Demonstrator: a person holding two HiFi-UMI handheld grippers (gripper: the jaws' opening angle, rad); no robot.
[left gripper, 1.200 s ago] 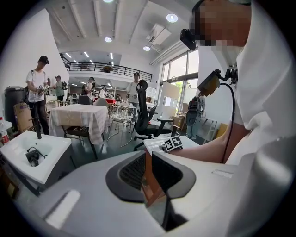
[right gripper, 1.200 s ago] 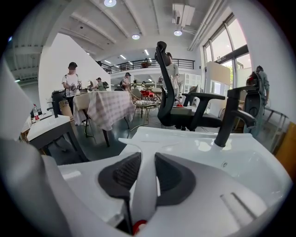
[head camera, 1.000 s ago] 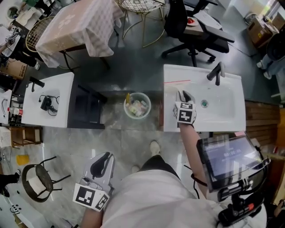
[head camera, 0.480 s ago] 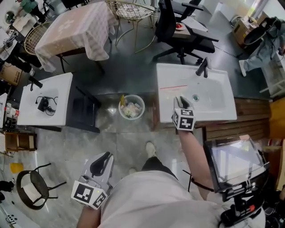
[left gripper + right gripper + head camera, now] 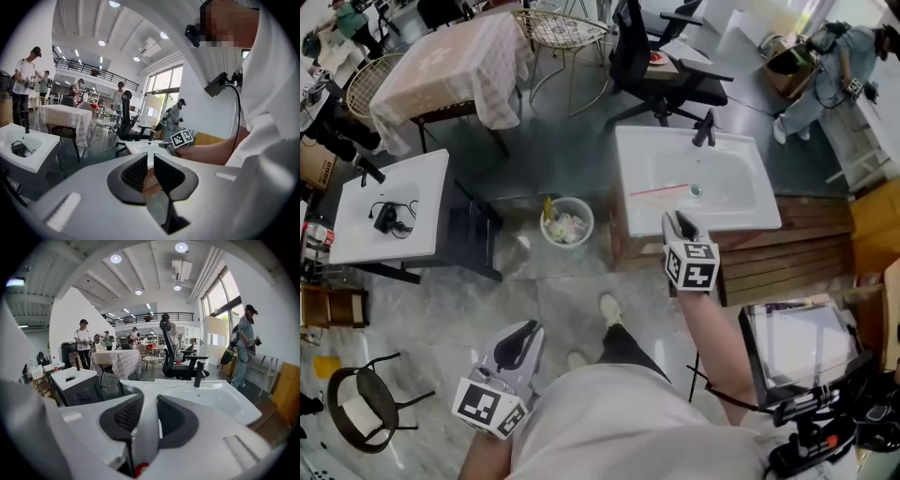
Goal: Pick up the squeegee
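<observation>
Right hand-held gripper (image 5: 677, 223): my pads pinch a white part of the squeegee (image 5: 145, 430). It runs back between them toward the camera, and a red tip shows at its near end. The gripper is over the near rim of the white sink (image 5: 741, 202), tips toward the basin, marker cube just off that rim.

A thin red strip (image 5: 661, 190) shows over the sink's basin just ahead of my tips. I cannot tell whether it belongs to the squeegee.

Left hand-held gripper (image 5: 518, 336): jaws slightly spread, nothing between them. It is well apart from the sink, to its near left, above the floor (image 5: 572, 281).

Black faucet (image 5: 705, 129) stands at the sink's far rim. Waste bin (image 5: 567, 222) stands just left of the sink. Wooden platform (image 5: 811, 248) lies on the sink's right.
</observation>
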